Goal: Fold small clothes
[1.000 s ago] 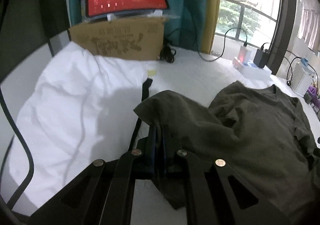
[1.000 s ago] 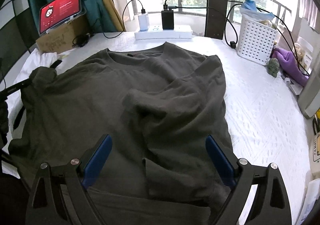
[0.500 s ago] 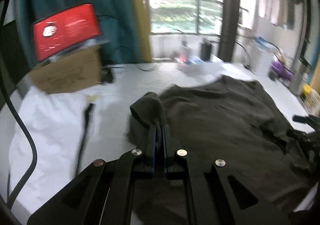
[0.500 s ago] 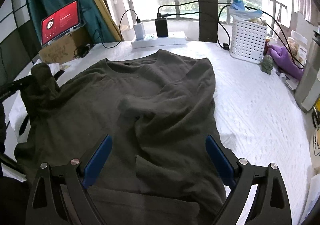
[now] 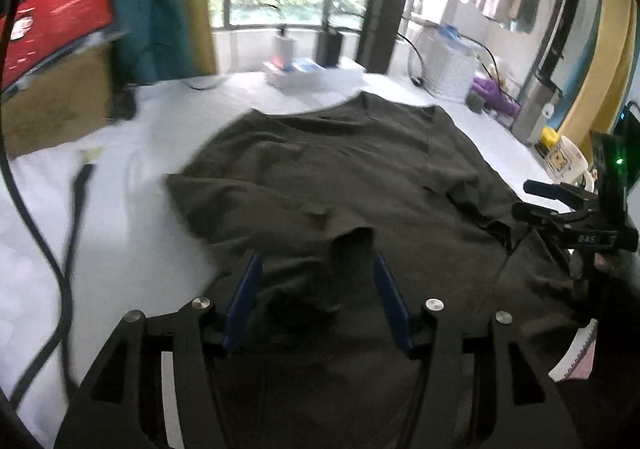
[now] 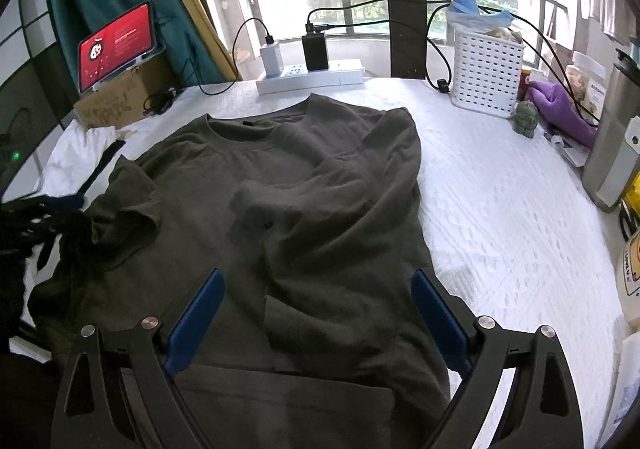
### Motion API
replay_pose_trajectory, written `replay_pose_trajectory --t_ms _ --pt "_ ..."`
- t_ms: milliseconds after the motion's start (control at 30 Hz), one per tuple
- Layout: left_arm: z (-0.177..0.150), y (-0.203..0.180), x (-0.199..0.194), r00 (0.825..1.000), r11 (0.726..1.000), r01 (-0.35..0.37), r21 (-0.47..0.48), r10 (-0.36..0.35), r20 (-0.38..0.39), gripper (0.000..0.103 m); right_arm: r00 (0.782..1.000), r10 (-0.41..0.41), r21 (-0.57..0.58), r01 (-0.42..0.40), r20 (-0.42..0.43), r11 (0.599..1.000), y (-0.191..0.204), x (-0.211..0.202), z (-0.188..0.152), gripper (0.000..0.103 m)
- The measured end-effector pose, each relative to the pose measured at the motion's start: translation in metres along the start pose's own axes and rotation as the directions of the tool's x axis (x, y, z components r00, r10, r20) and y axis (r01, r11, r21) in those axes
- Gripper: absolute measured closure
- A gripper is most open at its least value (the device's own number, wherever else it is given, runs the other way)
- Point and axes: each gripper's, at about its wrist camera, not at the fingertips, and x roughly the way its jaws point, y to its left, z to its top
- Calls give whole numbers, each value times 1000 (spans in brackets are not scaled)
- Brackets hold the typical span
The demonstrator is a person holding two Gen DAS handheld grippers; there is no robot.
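A dark olive long-sleeved shirt (image 6: 280,169) lies flat on the white bed cover (image 6: 500,209), neck toward the window. Its right sleeve (image 6: 340,217) is folded across the body. My left gripper (image 5: 316,273) hovers over the shirt's left side with its jaws opening. The left sleeve end (image 5: 352,249) stands crumpled between the blue pads (image 5: 244,301), which do not press on it. In the right wrist view this sleeve (image 6: 128,205) lies on the body beside the blurred left gripper (image 6: 40,213). My right gripper (image 6: 318,313) is wide open above the hem, holding nothing.
A power strip (image 6: 310,75) with chargers and a white basket (image 6: 486,77) stand at the back. A tablet (image 6: 118,45) leans on a cardboard box (image 6: 116,101) at back left, by a white cloth (image 6: 80,153). A metal flask (image 6: 616,153) and a mug (image 5: 566,161) stand at the right edge.
My left gripper swung right with the sleeve, carrying it over the shirt's body, then its jaws parted and let the sleeve go. The right gripper stayed open and nearly still.
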Motion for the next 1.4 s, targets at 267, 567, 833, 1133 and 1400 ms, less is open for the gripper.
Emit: replay_pose_trajectory --t_ms 267,567,833,1133,1400 --pt "-25 39 1 1000 995 0 -104 -1 -10 35 1000 17 -42 -17 -7 999 22 4 5 8" --pt "-31 3 23 993 995 88 42 -84 -79 35 1000 -9 -48 8 -9 999 28 -3 4 8" --pt "-53 -10 8 971 979 171 109 -148 -190 35 999 -38 -21 38 -14 999 12 -5 1 8" --pt "7 70 24 999 999 -10 -38 8 -48 35 994 -99 7 99 48 995 -35 -11 30 8" --pt "28 91 79 998 996 -40 -75 36 -51 35 997 -62 13 62 47 998 -73 20 61 14"
